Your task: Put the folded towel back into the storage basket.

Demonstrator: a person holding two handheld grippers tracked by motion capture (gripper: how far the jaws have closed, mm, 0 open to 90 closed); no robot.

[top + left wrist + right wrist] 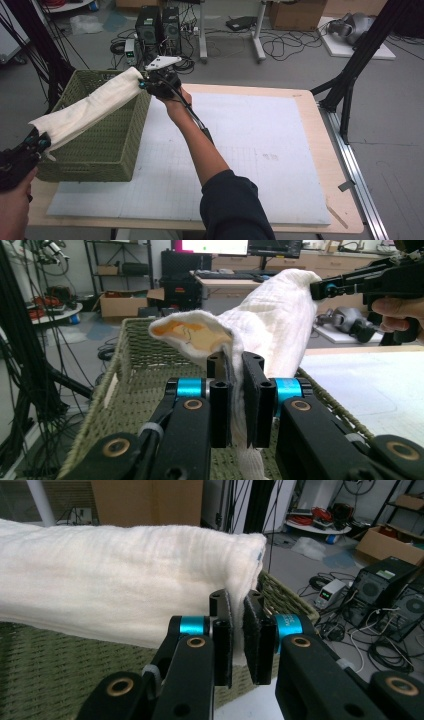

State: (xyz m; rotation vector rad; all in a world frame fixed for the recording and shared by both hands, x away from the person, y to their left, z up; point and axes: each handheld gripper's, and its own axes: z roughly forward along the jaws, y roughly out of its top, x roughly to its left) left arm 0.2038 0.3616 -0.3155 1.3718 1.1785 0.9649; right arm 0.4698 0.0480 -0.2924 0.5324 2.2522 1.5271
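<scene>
A cream folded cloth (87, 110) hangs stretched in the air above a green woven basket (100, 150). My left gripper (41, 143) is shut on the cloth's near end at the basket's front left corner. In the left gripper view the cloth (270, 325) runs up from between the jaws of that gripper (237, 370), over the basket (145, 375). My right gripper (144, 83) is shut on the far end, above the basket's back right corner. In the right gripper view the cloth (125, 595) spreads left from that gripper (237, 610), with the basket (50, 680) beneath.
The basket stands at the left of a white mat (250, 150) on a wooden table (345, 210). Computer towers (157, 27), cables and boxes lie on the floor beyond the table. A black stand (350, 80) rises at the right.
</scene>
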